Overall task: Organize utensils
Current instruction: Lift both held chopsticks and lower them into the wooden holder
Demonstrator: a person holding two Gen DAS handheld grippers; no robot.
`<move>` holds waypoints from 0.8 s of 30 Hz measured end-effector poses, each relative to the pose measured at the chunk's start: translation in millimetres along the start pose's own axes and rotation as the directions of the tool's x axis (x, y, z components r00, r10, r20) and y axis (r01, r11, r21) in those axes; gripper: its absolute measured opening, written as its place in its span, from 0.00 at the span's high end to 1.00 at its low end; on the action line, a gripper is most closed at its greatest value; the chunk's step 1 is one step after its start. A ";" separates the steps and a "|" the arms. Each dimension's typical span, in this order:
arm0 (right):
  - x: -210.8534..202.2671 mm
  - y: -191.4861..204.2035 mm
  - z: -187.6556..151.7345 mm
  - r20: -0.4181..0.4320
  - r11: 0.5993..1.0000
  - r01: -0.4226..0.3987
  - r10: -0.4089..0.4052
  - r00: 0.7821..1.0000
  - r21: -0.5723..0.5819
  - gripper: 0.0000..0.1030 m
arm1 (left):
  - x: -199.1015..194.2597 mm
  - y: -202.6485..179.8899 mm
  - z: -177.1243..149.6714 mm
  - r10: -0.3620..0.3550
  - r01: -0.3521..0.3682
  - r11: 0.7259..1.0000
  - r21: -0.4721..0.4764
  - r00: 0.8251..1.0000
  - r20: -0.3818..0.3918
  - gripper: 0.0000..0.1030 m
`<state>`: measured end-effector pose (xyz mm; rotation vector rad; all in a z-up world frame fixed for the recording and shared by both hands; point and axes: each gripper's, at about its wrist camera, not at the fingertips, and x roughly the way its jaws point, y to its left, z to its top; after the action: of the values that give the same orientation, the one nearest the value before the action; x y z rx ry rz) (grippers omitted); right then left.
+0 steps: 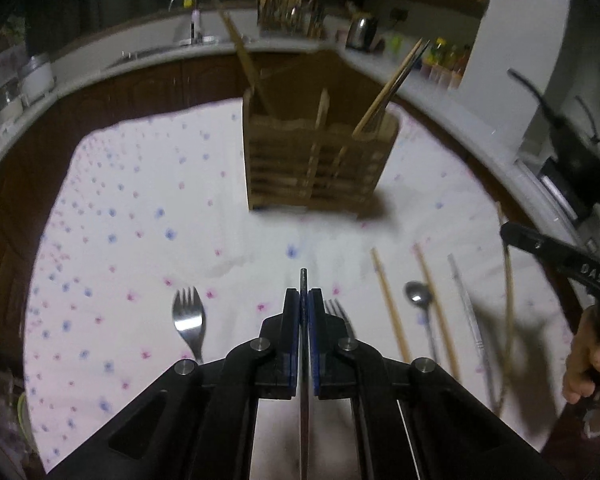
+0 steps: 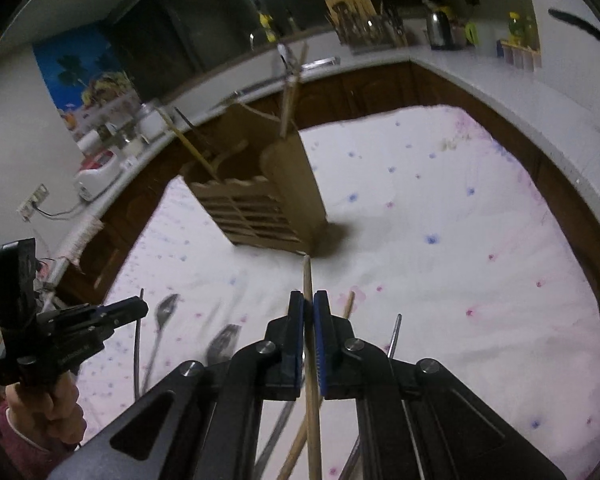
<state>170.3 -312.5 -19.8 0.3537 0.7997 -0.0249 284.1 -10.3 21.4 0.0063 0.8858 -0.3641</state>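
Left wrist: fork (image 1: 188, 322), spoon (image 1: 419, 300) flank jaws.

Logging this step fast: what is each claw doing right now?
Left claw: closed on a thin metal utensil.
Right claw: closed on a wooden chopstick.

Floral tablecloth (image 1: 148, 184); kettle (image 2: 438, 28) on white counter (image 2: 500, 92); tropical poster (image 2: 88, 68).

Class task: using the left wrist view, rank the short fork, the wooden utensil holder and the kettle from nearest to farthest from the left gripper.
1. Short fork, on the cloth just left of the left gripper.
2. Wooden utensil holder, straight ahead, mid-table.
3. Kettle, on the far counter, upper right.
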 end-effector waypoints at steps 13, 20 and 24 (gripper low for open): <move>-78.6 39.5 3.1 0.175 0.995 -0.026 0.042 0.984 -0.091 0.95 | -127.5 12.8 -43.0 -0.031 0.044 0.997 -0.063 0.980 0.195 0.98; -95.0 46.1 11.0 0.223 0.994 -0.028 0.051 0.973 -0.105 0.95 | -145.4 18.6 -47.9 -0.043 0.063 0.995 -0.075 0.969 0.245 0.98; -98.9 49.6 17.4 0.248 0.994 -0.021 0.048 0.967 -0.110 0.95 | -151.9 23.8 -43.8 -0.044 0.070 0.994 -0.085 0.960 0.278 0.98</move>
<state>120.9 -282.3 76.2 0.2571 0.5415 0.0060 171.0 65.7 105.2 -0.1541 0.6270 -0.3670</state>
